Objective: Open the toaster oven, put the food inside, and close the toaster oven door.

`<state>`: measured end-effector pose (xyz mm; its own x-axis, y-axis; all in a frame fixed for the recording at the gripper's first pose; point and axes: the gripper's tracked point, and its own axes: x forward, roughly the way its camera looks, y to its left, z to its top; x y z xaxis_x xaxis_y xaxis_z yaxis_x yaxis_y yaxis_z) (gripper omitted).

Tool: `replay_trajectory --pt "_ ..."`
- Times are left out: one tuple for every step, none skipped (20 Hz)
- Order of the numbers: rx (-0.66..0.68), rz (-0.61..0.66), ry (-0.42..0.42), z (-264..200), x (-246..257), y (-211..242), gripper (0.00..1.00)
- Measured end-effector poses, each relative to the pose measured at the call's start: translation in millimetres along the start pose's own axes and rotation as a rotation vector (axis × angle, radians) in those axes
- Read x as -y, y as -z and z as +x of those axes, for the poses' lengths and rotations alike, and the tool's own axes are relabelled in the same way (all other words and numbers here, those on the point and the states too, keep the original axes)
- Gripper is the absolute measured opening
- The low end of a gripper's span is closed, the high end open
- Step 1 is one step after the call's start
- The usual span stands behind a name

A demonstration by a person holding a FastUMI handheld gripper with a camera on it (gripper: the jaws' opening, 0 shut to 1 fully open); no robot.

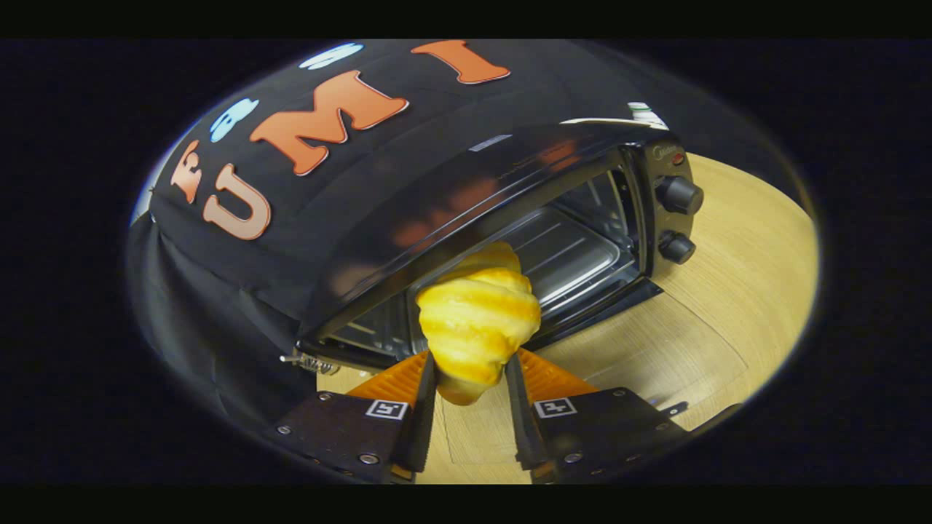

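My gripper (470, 378) is clamped on the croissant (477, 324), just in front of the oven (510, 218), whose door (604, 309) is already down, so I must place it inside and close the door.

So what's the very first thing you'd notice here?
The golden croissant, pinched between the gripper fingers, catches the eye first. Just beyond it the black toaster oven stands open on the wooden table, its wire rack showing inside. Two round knobs sit on the oven's side panel.
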<state>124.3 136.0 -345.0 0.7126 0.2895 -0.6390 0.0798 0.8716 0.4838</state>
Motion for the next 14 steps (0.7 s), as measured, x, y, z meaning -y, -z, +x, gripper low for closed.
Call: replay_trajectory --pt "0.018 0.014 -0.017 7.0 -4.6 -4.9 0.48" --pt "0.032 0.023 -0.029 12.6 -8.8 -7.7 0.48" --pt "0.043 0.030 -0.034 19.5 -10.9 -10.6 0.48" --pt "0.049 0.043 -0.038 25.3 -13.6 -11.8 0.48" --pt "0.051 0.062 -0.047 31.2 -16.5 -13.1 0.48" --pt "0.055 0.085 -0.056 36.6 -20.7 -14.9 0.48" --pt "0.061 0.108 -0.065 42.3 -24.1 -17.7 0.49" --pt "0.067 0.128 -0.079 47.9 -28.2 -21.0 0.49" --pt "0.070 0.136 -0.076 56.1 -28.6 -21.4 0.49" --pt "0.070 0.137 -0.081 58.1 -27.6 -21.3 0.49" --pt "0.083 0.122 -0.089 60.8 -30.3 -23.0 0.51" --pt "0.092 0.102 -0.093 58.4 -32.1 -22.6 0.52" --pt "0.098 0.087 -0.092 57.2 -32.3 -22.5 0.54" --pt "0.101 0.075 -0.092 53.9 -33.7 -21.7 0.59"
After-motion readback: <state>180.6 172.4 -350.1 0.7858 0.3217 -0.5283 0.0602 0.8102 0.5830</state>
